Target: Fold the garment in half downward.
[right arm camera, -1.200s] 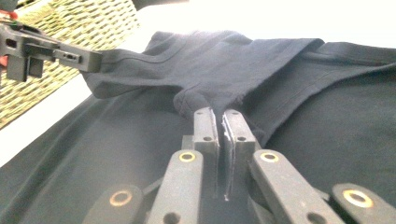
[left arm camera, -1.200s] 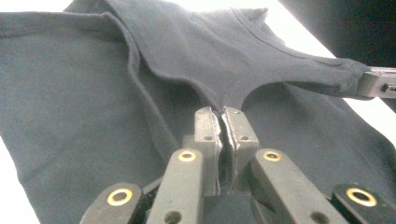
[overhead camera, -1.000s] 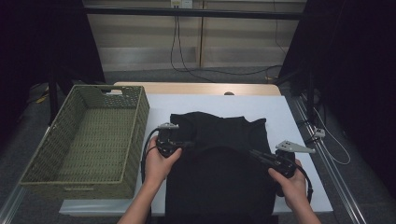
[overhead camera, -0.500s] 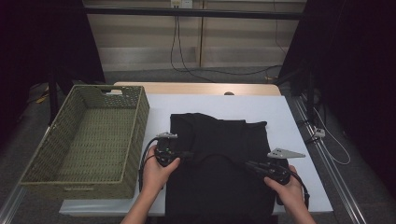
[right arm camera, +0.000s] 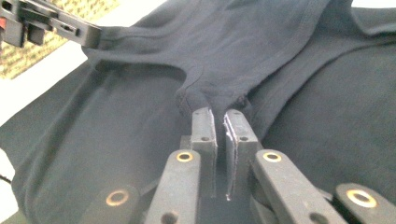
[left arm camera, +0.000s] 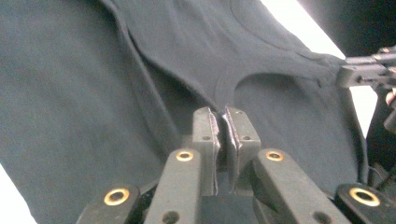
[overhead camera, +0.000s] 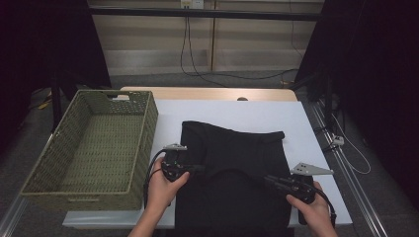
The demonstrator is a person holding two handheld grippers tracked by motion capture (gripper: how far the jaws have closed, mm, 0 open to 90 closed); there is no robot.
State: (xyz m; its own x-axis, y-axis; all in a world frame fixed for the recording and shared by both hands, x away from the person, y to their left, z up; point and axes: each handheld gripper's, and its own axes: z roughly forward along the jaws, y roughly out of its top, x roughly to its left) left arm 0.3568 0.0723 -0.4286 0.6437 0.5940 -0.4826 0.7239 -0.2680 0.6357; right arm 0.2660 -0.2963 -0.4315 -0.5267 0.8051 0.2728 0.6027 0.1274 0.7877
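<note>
A black garment [overhead camera: 232, 145] lies spread on the white table [overhead camera: 306, 128], its near part folded over itself. My left gripper [overhead camera: 201, 169] is at the garment's left side and is shut on a pinch of the cloth edge [left arm camera: 222, 116]. My right gripper [overhead camera: 268, 178] is at the lower right, shut on another bunch of the same edge [right arm camera: 218, 114]. The stretch of black cloth [left arm camera: 280, 79] between the two grips hangs in a shallow curve. In the right gripper view the left gripper [right arm camera: 70, 30] shows at the upper left, holding the cloth.
A large woven green basket [overhead camera: 94, 143] stands with nothing in it on the table's left, close to my left hand. Bare white table shows behind and to the right of the garment. Cables hang at the back wall, and a rail [overhead camera: 346, 168] runs along the right edge.
My left gripper has drawn its pinch of cloth toward the near edge, bringing the fold closer to the person. The right gripper has shifted only slightly the same way.
</note>
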